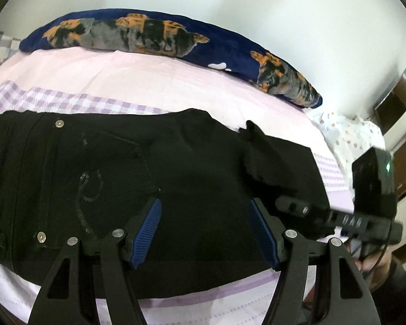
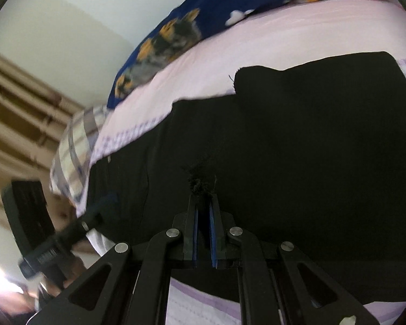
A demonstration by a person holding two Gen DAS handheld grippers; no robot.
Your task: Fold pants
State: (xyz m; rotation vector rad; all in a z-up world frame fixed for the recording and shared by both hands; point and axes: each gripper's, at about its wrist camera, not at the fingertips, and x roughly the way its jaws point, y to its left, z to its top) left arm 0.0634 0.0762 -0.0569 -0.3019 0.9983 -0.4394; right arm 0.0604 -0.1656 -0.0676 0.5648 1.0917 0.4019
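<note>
**Desk:** What's in frame, biggest first?

**Operator:** A bed (image 1: 138,81) in pink and lilac-check sheets, a navy dog-print blanket (image 1: 159,32) along its far edge. Across the near half lie the black jeans (image 1: 100,168), waistband and back pocket to my left, legs already doubled back over the seat.

**Desk:** And the grippers?

**Operator:** My right gripper (image 2: 203,211) is pinched on a frayed hem (image 2: 201,182), held just above the folded cloth. My left gripper (image 1: 205,211) hangs spread wide over the jeans' middle, gripping nothing.

**Desk:** What does the next move turn on?

**Operator:** The jeans' long axis runs left to right across both grippers. I judge the right, already holding, is nearer the loose end and should carry it leftward.
</note>
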